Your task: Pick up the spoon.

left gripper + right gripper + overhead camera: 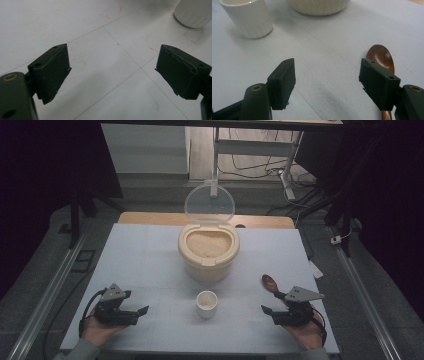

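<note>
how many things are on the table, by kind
rice container with open lid: 1
white cup: 1
wooden spoon: 1
handheld grippers, left gripper and right gripper, both with jaws open: 2
total: 5

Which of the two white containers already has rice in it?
The big tub with its clear lid flipped up is full of rice; the small cup nearer the grippers looks empty.
</note>
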The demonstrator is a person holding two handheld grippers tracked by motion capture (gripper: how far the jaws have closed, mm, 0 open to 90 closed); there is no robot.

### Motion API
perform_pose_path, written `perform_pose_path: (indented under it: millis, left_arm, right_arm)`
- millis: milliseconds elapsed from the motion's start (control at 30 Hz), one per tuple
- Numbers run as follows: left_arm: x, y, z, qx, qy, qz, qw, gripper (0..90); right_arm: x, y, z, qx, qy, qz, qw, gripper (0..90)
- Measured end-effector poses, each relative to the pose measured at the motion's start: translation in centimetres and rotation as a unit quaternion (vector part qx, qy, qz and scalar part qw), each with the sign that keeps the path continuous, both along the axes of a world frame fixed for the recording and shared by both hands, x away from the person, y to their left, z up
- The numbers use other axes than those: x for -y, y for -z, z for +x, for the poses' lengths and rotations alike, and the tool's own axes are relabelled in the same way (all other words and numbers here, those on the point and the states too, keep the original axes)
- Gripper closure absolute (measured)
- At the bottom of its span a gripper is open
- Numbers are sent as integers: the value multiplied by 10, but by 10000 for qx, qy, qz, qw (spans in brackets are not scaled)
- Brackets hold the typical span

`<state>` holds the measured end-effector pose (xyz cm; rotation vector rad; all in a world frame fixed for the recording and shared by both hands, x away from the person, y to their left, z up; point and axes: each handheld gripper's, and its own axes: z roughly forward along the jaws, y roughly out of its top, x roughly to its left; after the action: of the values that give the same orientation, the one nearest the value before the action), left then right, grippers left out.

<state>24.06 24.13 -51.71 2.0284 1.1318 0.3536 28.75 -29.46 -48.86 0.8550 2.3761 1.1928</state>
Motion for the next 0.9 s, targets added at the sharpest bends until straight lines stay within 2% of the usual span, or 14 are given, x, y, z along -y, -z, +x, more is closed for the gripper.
perform_pose_path:
  millis: [167, 300, 633, 900]
  left_arm:
    - [0, 0, -2, 54, 21, 69, 10000, 122]
    - [0, 0, -2, 100, 63, 97, 9999, 124]
    - [1, 1, -1, 134, 62, 131, 9998, 125]
    - [3, 0, -1, 152, 123, 186, 9996, 125]
  right_arm:
    - [-1, -3, 0, 49, -29, 136, 9999, 310]
    - [-2, -3, 0, 28, -9, 36, 10000, 315]
    - [-6, -6, 2, 10, -23, 21, 10000, 322]
    - [-5, -10, 1, -20, 151, -138, 9998, 322]
